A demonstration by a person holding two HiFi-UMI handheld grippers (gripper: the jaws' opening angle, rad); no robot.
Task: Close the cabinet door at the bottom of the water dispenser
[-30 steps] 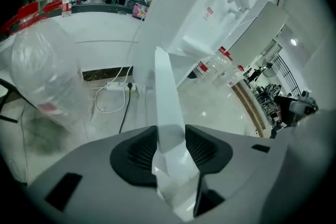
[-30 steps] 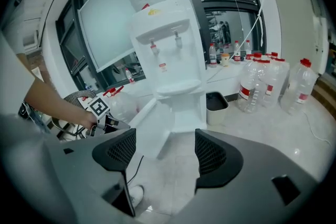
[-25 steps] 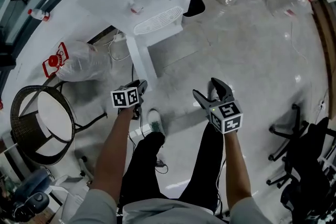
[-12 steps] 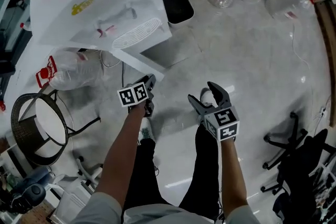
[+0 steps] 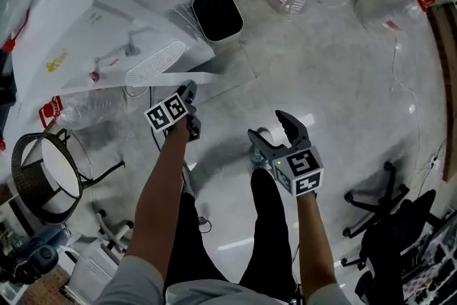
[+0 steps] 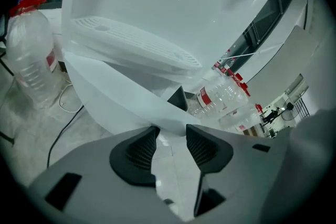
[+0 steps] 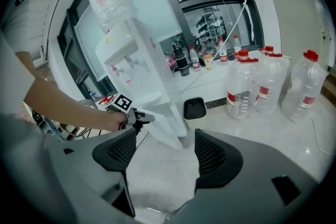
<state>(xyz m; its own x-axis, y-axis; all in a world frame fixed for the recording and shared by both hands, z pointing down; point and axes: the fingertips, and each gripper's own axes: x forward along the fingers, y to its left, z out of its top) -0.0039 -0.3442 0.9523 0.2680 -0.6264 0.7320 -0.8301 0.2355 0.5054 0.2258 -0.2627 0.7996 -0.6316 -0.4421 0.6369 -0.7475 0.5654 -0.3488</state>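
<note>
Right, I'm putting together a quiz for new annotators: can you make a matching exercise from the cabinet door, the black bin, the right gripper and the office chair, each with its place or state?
Things:
1. cabinet door
2. black bin
3. right gripper
4. office chair

Places or states:
A. jaws apart, nothing between them
B. on the floor by the wall, beside the water dispenser
C. swung open
D. at the lower right of the head view

Pairs: 1-C; 2-B; 3-A; 4-D
</note>
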